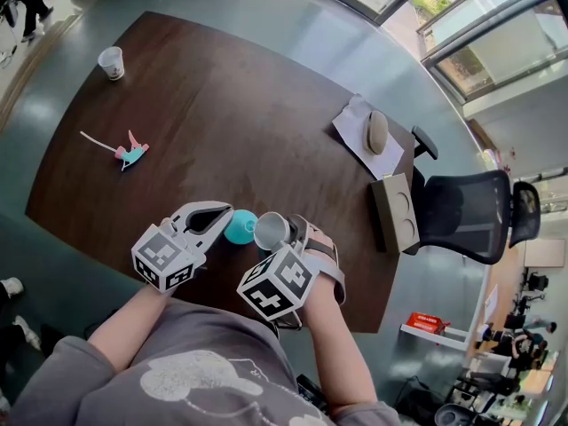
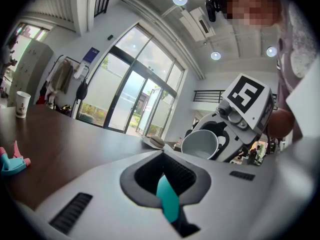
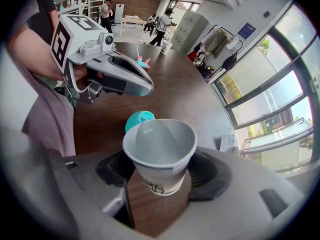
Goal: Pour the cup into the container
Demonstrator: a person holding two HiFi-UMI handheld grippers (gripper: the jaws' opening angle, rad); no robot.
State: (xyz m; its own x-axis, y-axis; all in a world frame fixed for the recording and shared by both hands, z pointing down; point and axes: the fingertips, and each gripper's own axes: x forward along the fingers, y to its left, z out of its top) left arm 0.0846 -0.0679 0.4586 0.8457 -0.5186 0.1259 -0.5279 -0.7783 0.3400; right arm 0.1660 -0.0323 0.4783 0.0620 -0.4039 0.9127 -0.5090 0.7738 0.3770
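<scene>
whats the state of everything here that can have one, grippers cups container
left gripper: shut on the teal container's edge
right gripper: shut on the paper cup
paper cup: tilted, mouth toward the teal container, nothing visible inside
teal container: held at its edge, right beside the paper cup's mouth
second paper cup: upright, far from both grippers

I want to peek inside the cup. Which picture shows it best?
The right gripper view: the cup fills the middle, clamped in the right gripper, its open mouth facing the camera. The head view shows it small, tipped toward the teal container. The left gripper view shows its mouth from farther off.
</scene>
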